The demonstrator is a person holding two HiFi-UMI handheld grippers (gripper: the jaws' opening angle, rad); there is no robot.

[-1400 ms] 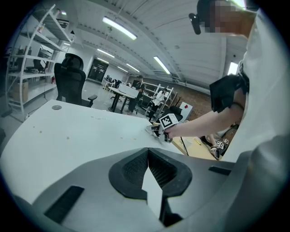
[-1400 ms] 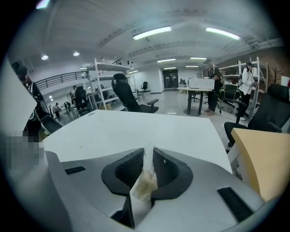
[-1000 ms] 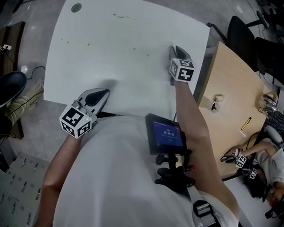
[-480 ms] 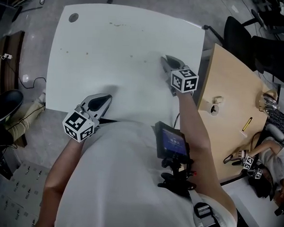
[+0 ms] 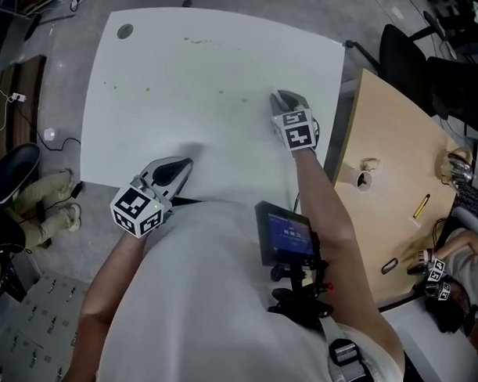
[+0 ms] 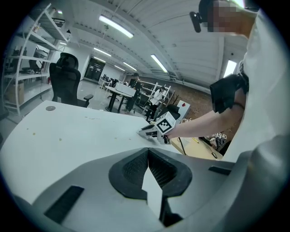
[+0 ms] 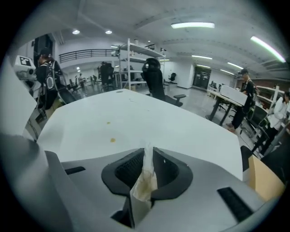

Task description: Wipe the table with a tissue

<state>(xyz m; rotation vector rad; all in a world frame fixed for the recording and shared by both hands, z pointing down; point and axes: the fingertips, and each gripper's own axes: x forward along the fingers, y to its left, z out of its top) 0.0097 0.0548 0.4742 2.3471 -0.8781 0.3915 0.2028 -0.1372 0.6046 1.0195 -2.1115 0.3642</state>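
1. The right gripper (image 7: 148,153) is clamping the tissue (image 7: 144,181). Its jaws are pinching a crumpled white strip, and the strip is showing a yellow-brown smear on its lower part.
2. From the head view, that right gripper (image 5: 280,97) is angling down onto the white table (image 5: 186,122), well over on the right side and near the right edge. The tissue is tucked out of sight under the gripper there, so I cannot tell whether it is pressing on the surface.
3. Small brownish spots (image 7: 112,140) are lying on the table just ahead of the right gripper's jaws. More specks (image 5: 147,89) are dotting the far left part of the top, with a faint streak (image 5: 199,41) near the far edge.
4. The left gripper (image 6: 147,152) is showing its jaws together at the tips, with only white table (image 6: 68,145) visible through the gap behind them.
5. In the head view the left gripper (image 5: 185,162) is hanging over the near edge of the table, close to the person's torso and well apart from the right one.
6. The left gripper view is catching the right gripper (image 6: 142,131) across the table, marker cube up and forearm stretching in from the right.
7. Off to the right, a wooden desk (image 5: 388,176) is standing beside the white table, with a black chair (image 5: 408,55) behind it.
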